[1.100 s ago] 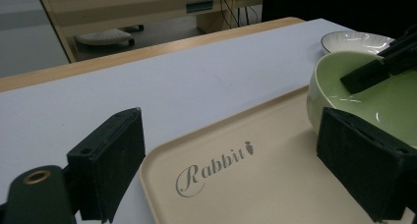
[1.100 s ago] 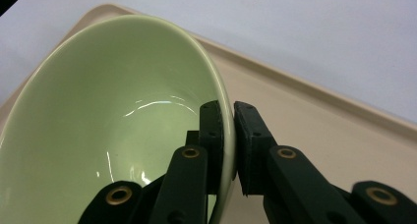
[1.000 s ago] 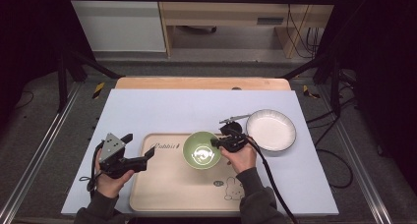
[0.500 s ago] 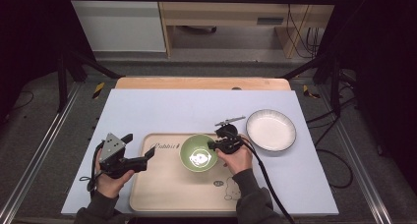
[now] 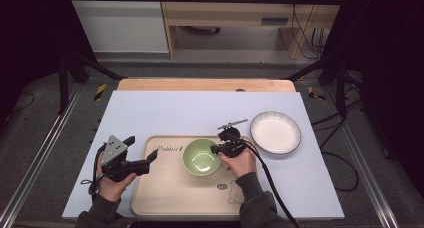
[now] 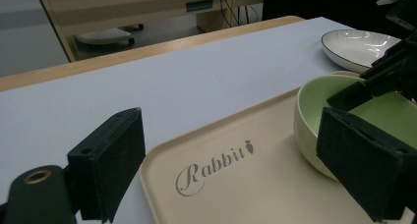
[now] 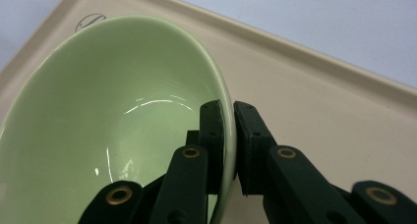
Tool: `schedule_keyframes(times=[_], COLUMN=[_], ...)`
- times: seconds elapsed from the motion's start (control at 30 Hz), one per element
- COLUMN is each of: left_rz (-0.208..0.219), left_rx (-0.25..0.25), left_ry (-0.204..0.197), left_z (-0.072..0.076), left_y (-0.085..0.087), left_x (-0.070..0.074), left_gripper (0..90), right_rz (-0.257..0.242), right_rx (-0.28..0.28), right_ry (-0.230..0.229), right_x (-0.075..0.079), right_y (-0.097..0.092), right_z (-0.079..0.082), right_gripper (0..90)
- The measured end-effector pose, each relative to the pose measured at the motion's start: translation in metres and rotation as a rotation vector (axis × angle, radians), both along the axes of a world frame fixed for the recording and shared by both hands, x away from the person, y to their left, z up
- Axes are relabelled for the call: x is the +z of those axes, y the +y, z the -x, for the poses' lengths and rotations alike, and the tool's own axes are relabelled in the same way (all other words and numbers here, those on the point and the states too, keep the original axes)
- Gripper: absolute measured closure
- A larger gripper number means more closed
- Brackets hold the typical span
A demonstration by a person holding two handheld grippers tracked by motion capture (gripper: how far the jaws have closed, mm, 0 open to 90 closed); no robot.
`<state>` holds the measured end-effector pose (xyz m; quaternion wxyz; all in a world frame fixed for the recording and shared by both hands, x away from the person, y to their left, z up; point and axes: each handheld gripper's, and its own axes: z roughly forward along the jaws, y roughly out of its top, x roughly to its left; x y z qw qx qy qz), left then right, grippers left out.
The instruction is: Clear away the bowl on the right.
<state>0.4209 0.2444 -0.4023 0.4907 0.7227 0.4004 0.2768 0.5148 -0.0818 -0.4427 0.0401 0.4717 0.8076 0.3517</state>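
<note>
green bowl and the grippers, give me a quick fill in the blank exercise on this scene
1. The right gripper is shut on the rim of the ____ bowl.
2. That bowl sits on the beige tray printed with the word ____.
3. The white plate lies off the tray, on the person's ____ side.
4. The left gripper is ____.

Missing words: green; Rabbit; right; open

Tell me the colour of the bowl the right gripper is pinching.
Pale green bowl, best in the right gripper view.

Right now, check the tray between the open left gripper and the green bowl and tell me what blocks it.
Nothing visible does. Bare tray lies between the left gripper and the green bowl. The right gripper pinches the bowl's far rim.
</note>
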Motion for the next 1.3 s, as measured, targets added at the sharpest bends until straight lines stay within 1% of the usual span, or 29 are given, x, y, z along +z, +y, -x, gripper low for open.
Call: schedule_keyframes(times=[0.13, 0.2, 0.33, 0.8, 0.9, 0.97, 1.0, 1.07, 1.13, 1.2, 1.23, 1.27, 1.3], left_rz=[0.001, 0.002, 0.001, 0.001, 0.001, 0.002, 0.003, 0.004, 0.005, 0.005, 0.005, 0.005, 0.004], left_rx=[0.001, 0.002, 0.002, 0.001, 0.001, 0.002, 0.003, 0.004, 0.004, 0.004, 0.004, 0.005, 0.005], left_ry=[0.0, 0.001, 0.002, 0.006, 0.006, 0.005, 0.005, 0.004, 0.004, 0.003, 0.004, 0.004, 0.003], left_z=[-0.0001, -0.0003, -0.0003, -0.0006, -0.0006, -0.0006, -0.0006, -0.0006, -0.0006, -0.0005, -0.0005, -0.0005, -0.0005], left_y=[0.0003, 0.0004, 0.0002, -0.0002, -0.0001, 0.0001, 0.0004, 0.0009, 0.0011, 0.001, 0.001, 0.001, 0.0011], left_x=[0.0, -0.0001, -0.0003, -0.0008, -0.0008, -0.0008, -0.0007, -0.0006, -0.0005, -0.0003, -0.0003, -0.0003, -0.0002], left_gripper=[10.8, 10.8, 10.8, 10.8, 10.8, 10.8, 10.8, 10.8, 10.8, 10.8, 10.8, 10.8, 10.8], right_rz=[-0.005, -0.004, -0.007, -0.009, -0.008, -0.004, 0.0, -0.006, 0.001, 0.002, 0.003, -0.006, -0.016], right_rx=[-0.01, -0.005, -0.011, -0.002, 0.001, 0.004, 0.011, 0.008, 0.019, 0.017, 0.013, 0.015, 0.012], right_ry=[0.008, 0.004, 0.021, 0.032, 0.029, 0.018, 0.01, 0.005, -0.02, -0.048, -0.058, -0.075, -0.077], right_x=[-0.0014, -0.0015, -0.0027, -0.0051, -0.005, -0.0055, -0.0056, -0.004, -0.0029, -0.0008, 0.0008, 0.0025, 0.0039], right_y=[-0.0001, 0.0, -0.0004, -0.0021, -0.0017, -0.0015, -0.002, -0.0012, -0.0018, -0.0018, -0.0017, -0.0024, -0.0026], right_z=[-0.001, -0.0014, -0.0024, -0.0048, -0.0046, -0.0048, -0.0049, -0.0036, -0.0028, -0.001, 0.0002, 0.0012, 0.0021], right_gripper=[83.5, 83.5, 83.6, 83.5, 83.3, 83.2, 82.3, 75.7, 71.4, 62.8, 60.6, 57.2, 53.6])
